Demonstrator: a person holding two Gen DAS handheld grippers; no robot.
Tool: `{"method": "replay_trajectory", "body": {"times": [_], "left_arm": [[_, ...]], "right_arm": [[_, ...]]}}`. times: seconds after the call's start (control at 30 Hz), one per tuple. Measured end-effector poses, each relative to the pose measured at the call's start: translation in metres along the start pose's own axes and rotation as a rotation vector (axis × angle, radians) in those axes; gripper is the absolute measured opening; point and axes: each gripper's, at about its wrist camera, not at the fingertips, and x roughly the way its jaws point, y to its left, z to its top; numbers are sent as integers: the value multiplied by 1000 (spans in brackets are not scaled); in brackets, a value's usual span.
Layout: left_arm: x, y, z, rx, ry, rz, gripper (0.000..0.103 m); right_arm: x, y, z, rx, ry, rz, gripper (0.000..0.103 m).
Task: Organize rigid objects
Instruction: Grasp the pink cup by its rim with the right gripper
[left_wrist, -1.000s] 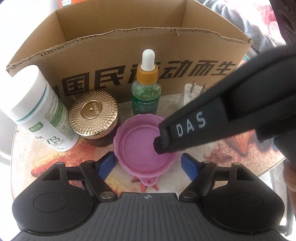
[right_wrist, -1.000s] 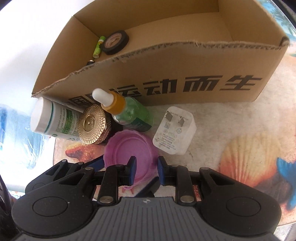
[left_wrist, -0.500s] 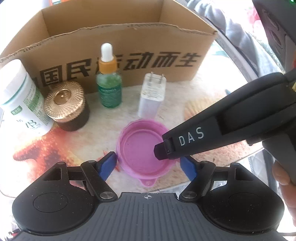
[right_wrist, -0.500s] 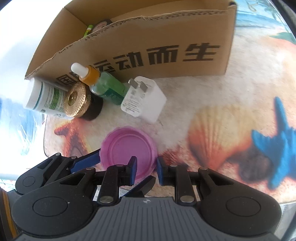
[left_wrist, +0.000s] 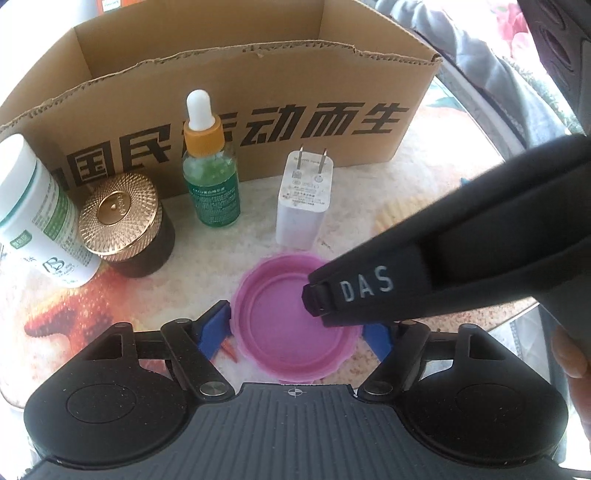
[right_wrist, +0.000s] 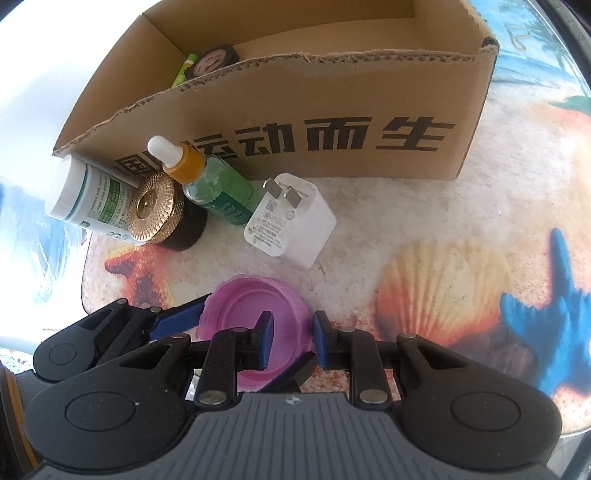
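Seashell-print table bears cardboard box, white bottle, gold-lidded jar, dropper bottle, charger, pink lid

Left gripper: black housing showing a ribbed grey top plate, a small crosshair mark, two round black hubs, silver pivot screws, blue pads on the fingers. Right gripper: matching build, blue pads; from the left camera its black finger is showing white letters "DAS". Grey sleeve showing at top right.
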Motion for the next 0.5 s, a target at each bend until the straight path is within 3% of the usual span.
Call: {"method": "replay_trajectory", "body": {"times": [0.5], "left_arm": [[-6, 2, 1, -44, 15, -14, 74]], "right_arm": [[-10, -11, 0, 65, 21, 2, 23]]}}
